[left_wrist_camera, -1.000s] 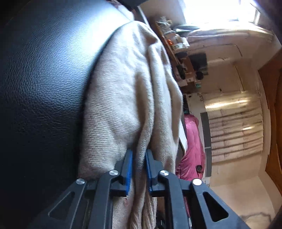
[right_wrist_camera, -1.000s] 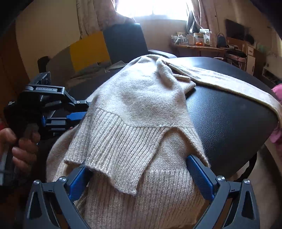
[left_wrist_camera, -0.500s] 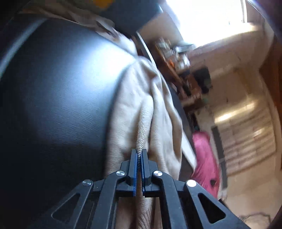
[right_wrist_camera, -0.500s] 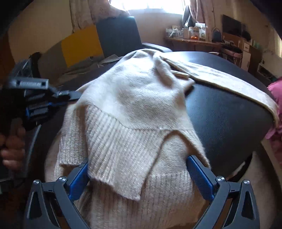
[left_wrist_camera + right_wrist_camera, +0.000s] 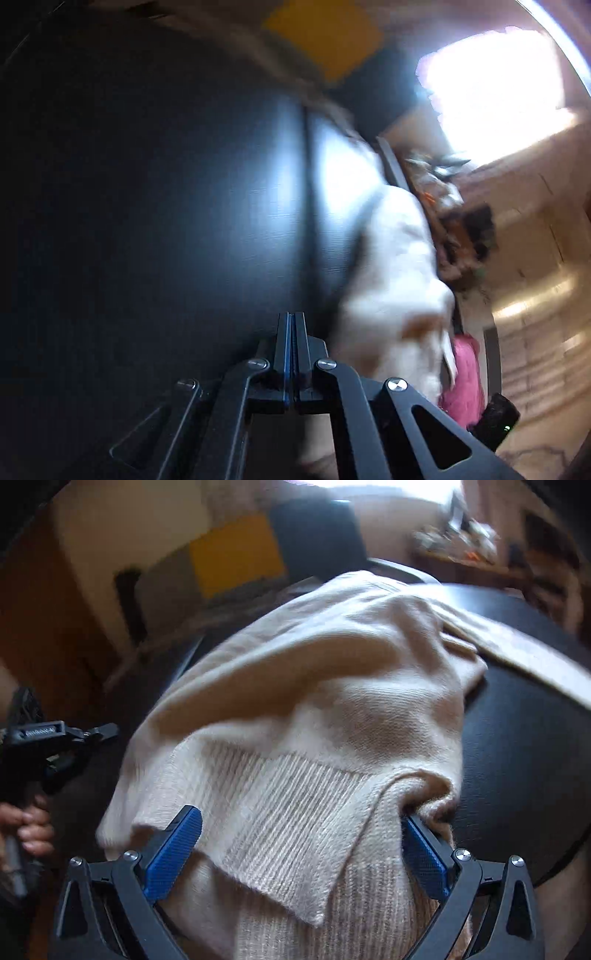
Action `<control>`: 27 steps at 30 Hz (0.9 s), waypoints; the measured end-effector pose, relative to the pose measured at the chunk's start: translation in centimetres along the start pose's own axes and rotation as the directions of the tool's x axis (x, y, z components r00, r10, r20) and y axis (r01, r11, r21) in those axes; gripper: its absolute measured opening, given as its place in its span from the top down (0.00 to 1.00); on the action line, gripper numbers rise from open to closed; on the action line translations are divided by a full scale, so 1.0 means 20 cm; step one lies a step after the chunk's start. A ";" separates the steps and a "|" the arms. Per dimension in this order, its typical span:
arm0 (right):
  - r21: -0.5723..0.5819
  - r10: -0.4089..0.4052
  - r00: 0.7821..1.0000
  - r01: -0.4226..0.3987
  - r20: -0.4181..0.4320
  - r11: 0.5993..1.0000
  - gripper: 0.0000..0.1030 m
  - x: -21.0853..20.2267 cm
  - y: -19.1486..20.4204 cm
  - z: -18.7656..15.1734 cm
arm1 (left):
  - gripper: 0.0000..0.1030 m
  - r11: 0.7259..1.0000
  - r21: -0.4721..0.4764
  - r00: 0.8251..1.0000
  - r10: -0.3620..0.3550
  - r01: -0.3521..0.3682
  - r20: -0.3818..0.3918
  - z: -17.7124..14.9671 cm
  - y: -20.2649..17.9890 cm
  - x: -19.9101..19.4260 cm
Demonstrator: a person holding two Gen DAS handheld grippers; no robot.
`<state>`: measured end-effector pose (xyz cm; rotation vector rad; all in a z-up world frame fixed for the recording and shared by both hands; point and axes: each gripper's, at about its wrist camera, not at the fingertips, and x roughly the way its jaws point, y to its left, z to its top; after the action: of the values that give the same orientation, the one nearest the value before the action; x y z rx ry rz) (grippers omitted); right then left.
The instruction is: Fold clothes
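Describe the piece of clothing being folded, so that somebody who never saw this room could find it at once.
Look for the big black leather seat in the middle of the room. On it lies a beige knitted sweater, partly folded over itself, with one long sleeve stretched out to the side. Its wide ribbed hem, nearest the open right gripper, sets it apart from the pink cloth hanging past the seat.

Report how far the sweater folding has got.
Done: one side of the beige sweater is folded over its body. In hand: nothing gripped; the left gripper is shut and empty, the right gripper open around the ribbed hem. Left: the sleeve trailing across the black seat.
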<state>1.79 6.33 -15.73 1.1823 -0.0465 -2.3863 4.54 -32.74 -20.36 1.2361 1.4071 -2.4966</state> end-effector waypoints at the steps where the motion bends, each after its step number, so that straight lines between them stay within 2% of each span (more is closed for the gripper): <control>1: -0.025 0.008 1.000 -0.008 -0.006 1.000 0.00 0.01 0.05 -0.01 | 1.00 1.000 -0.023 1.000 -0.006 0.006 0.019 -0.01 0.05 -0.05; 2: -0.051 0.015 1.000 -0.016 -0.012 0.999 0.00 0.03 0.10 -0.01 | 1.00 1.000 -0.025 0.999 0.003 -0.002 0.038 -0.01 0.08 -0.09; 4: -0.093 0.030 0.999 -0.032 -0.025 0.995 0.00 0.05 0.19 -0.02 | 1.00 0.993 0.079 0.994 0.087 -0.092 0.065 -0.04 0.04 -0.16; 6: -0.115 0.044 0.998 -0.048 -0.036 0.992 0.00 0.09 0.26 -0.01 | 0.99 0.983 0.157 0.994 0.089 -0.097 0.056 -0.06 -0.06 -0.15; 8: -0.127 0.059 0.998 -0.063 -0.037 0.990 0.00 0.12 0.31 0.00 | 0.93 0.962 0.253 0.995 0.089 -0.100 0.053 -0.08 -0.19 -0.13; 10: -0.138 0.064 0.997 -0.070 -0.050 0.988 0.00 0.12 0.33 0.01 | 0.88 0.924 0.363 0.993 0.100 -0.118 0.069 -0.09 -0.35 -0.08; 14: -0.052 0.110 0.993 -0.112 -0.048 0.992 0.00 0.02 0.15 0.03 | 0.83 0.853 0.511 0.995 0.083 -0.103 0.062 -0.05 -0.62 0.09; 16: 0.057 0.093 0.996 -0.093 0.004 0.994 0.00 -0.08 -0.03 0.03 | 0.82 0.820 0.563 0.995 0.090 -0.101 0.047 -0.03 -0.74 0.20; 17: 0.116 0.079 0.996 -0.083 0.033 0.990 0.00 -0.13 -0.13 0.03 | 0.82 0.812 0.574 0.994 0.105 -0.103 0.030 -0.05 -0.79 0.26; 19: 0.237 0.001 0.997 -0.018 0.073 0.971 0.00 -0.23 -0.35 0.02 | 0.81 0.809 0.582 0.991 0.128 -0.088 -0.027 -0.10 -0.83 0.38; 21: 0.347 -0.092 0.992 0.056 0.088 0.936 0.00 -0.31 -0.56 -0.01 | 0.81 0.812 0.575 0.983 0.168 -0.097 -0.072 -0.20 -0.83 0.47; 22: 0.386 -0.137 0.986 0.091 0.093 0.918 0.00 -0.34 -0.66 -0.01 | 0.80 0.807 0.581 0.985 0.164 -0.100 -0.058 -0.25 -0.83 0.48; 23: 0.426 -0.182 0.979 0.125 0.095 0.896 0.00 -0.37 -0.75 -0.02 | 0.77 0.797 0.596 0.988 0.153 -0.103 -0.034 -0.31 -0.85 0.47; 25: 0.476 -0.274 0.957 0.196 0.098 0.857 0.00 -0.44 -0.92 -0.01 | 0.75 0.789 0.611 0.988 0.137 -0.067 -0.070 -0.39 -0.89 0.47; 27: 0.466 -0.355 0.929 0.269 0.106 0.843 0.00 -0.47 -1.05 0.06 | 0.75 0.801 0.599 0.985 0.116 -0.015 -0.130 -0.46 -0.92 0.47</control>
<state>-2.59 28.70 -12.95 1.2265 -0.5282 -2.8788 -3.13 -11.91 -15.80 1.5623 0.5543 -2.9548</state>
